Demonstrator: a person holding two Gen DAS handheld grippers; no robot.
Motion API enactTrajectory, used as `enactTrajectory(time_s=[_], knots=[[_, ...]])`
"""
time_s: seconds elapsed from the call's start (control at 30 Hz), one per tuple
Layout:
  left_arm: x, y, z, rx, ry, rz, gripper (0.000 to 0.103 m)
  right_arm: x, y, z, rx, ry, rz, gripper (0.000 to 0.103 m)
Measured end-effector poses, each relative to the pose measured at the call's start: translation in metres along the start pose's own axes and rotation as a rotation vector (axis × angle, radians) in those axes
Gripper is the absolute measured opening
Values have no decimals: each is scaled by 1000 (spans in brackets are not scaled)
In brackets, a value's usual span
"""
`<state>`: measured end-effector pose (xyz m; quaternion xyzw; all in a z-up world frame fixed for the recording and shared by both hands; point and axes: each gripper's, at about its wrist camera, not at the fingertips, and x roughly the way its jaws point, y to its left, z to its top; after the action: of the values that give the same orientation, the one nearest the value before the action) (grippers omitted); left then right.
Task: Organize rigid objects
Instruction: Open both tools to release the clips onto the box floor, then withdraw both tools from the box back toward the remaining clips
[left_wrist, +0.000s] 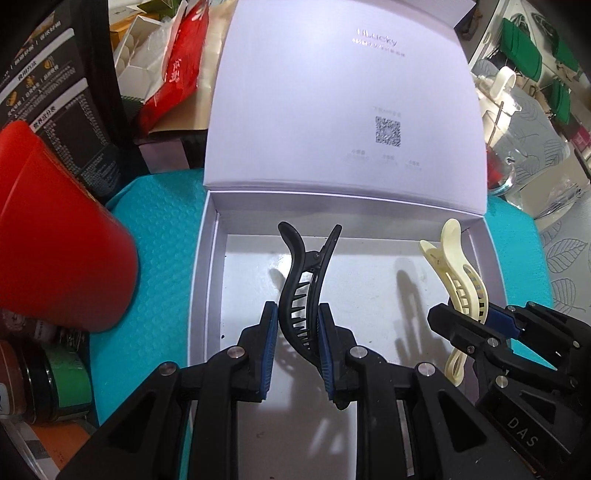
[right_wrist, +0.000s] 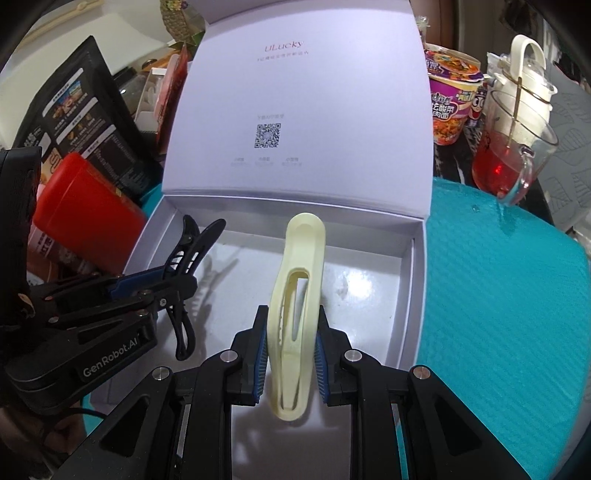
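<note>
We hold both clips above the white box (left_wrist: 207, 280), which lies open on a teal mat (left_wrist: 162, 236). Our left gripper (left_wrist: 298, 317) pinches the black hair clip (left_wrist: 306, 280) between its blue pads, over the left half of the box floor; the clip's handle end points toward the box's back wall. Our right gripper (right_wrist: 290, 325) pinches the cream hair clip (right_wrist: 295, 295) the same way, over the middle-right of the box. In the left view the two clips hang well apart, with bare floor between them, where their shadows fall.

The box floor is bare white, a little scuffed, with low walls on the left, back and right sides. Its lid (right_wrist: 295, 92) stands up behind the back wall, closing that side off. To the right of the box the mat lies open. To the left of the box a red cylinder (right_wrist: 88, 214) crowds close to the wall, with a black printed package (right_wrist: 85, 122) behind it. Right of the lid stand a noodle cup (right_wrist: 450, 107) and a glass pitcher (right_wrist: 513, 158) with red liquid.

The lid reads "uLucky" above a QR code; the small lines below are too faint to read. The left gripper's body reads "GenRobot.AI"; the right gripper's body shows "DAS".
</note>
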<state>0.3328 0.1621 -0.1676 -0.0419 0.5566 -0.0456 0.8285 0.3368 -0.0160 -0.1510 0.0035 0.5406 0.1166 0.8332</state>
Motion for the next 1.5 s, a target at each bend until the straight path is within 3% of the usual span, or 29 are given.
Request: enactTrajectory(time_s=[0.5,0.87,1.5], knots=[[18,-21,3,38,12,84,21,24,1,2,11,39,-18,22],[18,-11,18,2,55,60,22,10,4,1,16,29,-16,28],[-64,-22,16,19,-67,53,22,-71,8,-8,-11,-73,-33,28]])
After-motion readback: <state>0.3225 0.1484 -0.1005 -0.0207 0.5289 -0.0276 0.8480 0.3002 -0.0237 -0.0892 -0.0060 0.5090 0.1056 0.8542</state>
